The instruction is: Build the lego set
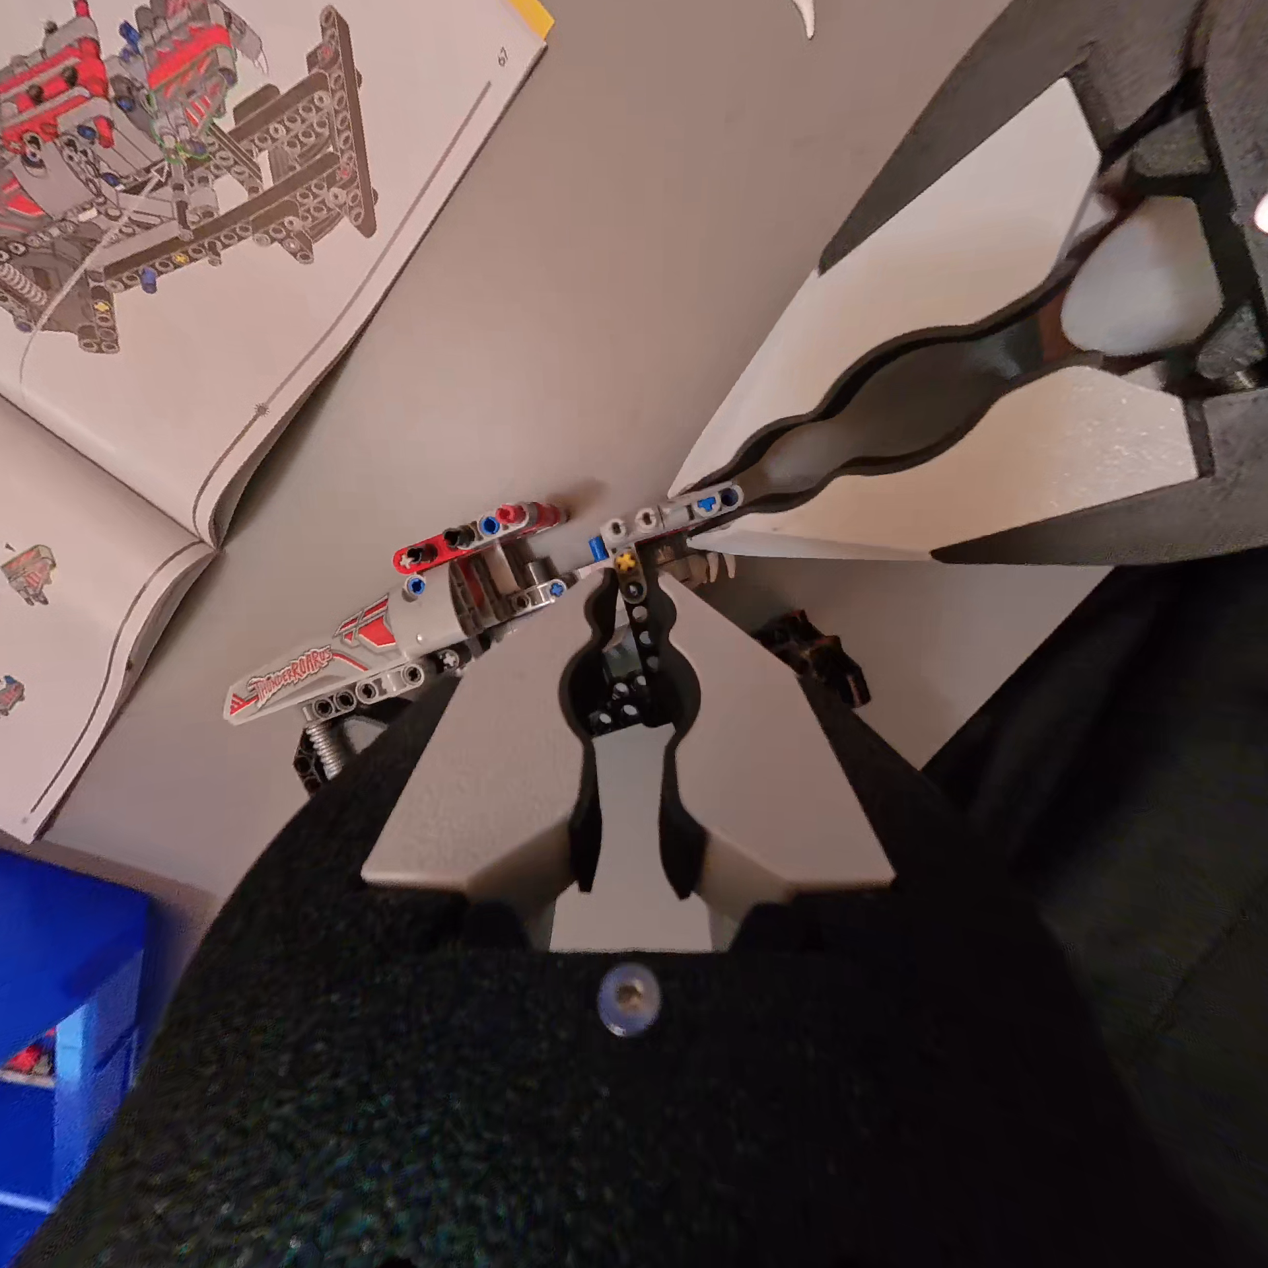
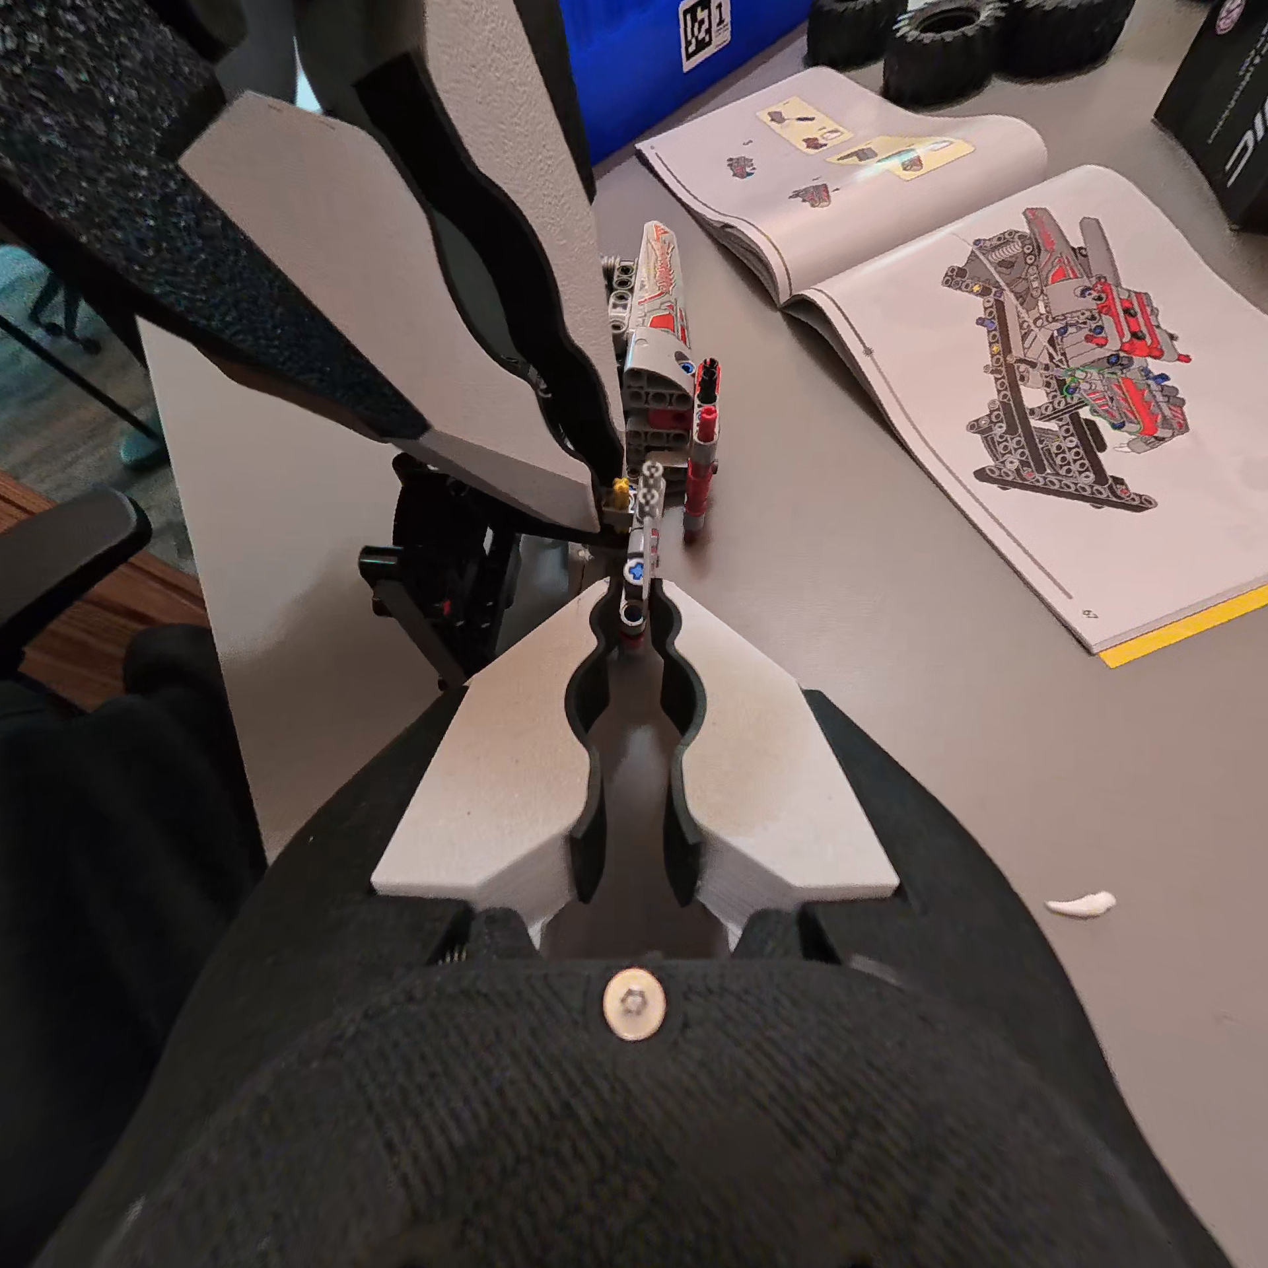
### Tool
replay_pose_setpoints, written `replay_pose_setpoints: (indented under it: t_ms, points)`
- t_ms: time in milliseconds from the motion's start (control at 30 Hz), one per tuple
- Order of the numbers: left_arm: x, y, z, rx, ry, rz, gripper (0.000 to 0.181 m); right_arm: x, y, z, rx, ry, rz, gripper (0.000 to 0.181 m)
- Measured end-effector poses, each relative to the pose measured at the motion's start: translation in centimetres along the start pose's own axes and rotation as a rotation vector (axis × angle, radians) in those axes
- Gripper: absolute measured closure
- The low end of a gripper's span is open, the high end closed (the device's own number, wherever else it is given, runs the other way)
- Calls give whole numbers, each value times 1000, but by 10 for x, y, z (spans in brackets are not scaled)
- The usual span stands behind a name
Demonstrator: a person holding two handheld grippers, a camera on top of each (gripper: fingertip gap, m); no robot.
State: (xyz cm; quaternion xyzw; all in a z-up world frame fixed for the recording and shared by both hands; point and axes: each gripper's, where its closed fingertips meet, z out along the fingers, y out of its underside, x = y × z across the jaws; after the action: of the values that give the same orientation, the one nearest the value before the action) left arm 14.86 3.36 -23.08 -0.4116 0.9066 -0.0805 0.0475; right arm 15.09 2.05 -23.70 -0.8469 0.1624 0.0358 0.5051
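Observation:
The partly built lego model lies on the grey table, with a grey and red stickered panel, red beams and blue pins. My left gripper is shut on a black holed beam with a yellow cross axle at its top. My right gripper comes in from the upper right and is shut on the model's light grey beam. In the right wrist view my right gripper clamps that grey beam, and the left gripper meets it from the upper left. The model stretches away behind them.
An open instruction booklet lies beside the model and also shows in the right wrist view. A blue bin, black tyres and a black box stand behind. A white tooth piece lies loose. The table edge is close on the left. My two grippers' fingertips are within a few centimetres of each other. My right gripper's tips are some 12 cm from the white tooth piece.

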Motion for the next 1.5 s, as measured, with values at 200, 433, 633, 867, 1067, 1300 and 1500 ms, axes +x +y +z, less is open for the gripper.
replay_pose_setpoints:
  t_ms: [200, 433, 633, 867, 1067, 1300, 1500]
  points:
    - [1, 4, 0, -88, 30, -39, 176, -5, 0, 1, 21, 46, 24, 174]
    - [5, 6, -4, -33, 140, -68, 176, -10, 1, 0, 20, 10, 31, 173]
    - [0, 6, -13, -40, 56, -36, 170, -10, 1, 0, 21, 15, 28, 174]
    - [4, 6, -7, -90, 48, -23, 176, -9, 2, 0, 15, 41, 10, 174]
    - [5, 8, -9, -117, 32, -14, 177, -11, 2, 0, 17, 38, 11, 174]
    - [5, 11, -5, -159, 18, 17, 177, -11, 3, 0, 12, 40, 18, 174]
    - [2, 14, -6, -149, 17, 4, 177, -20, 21, -6, -69, -83, 104, 152]
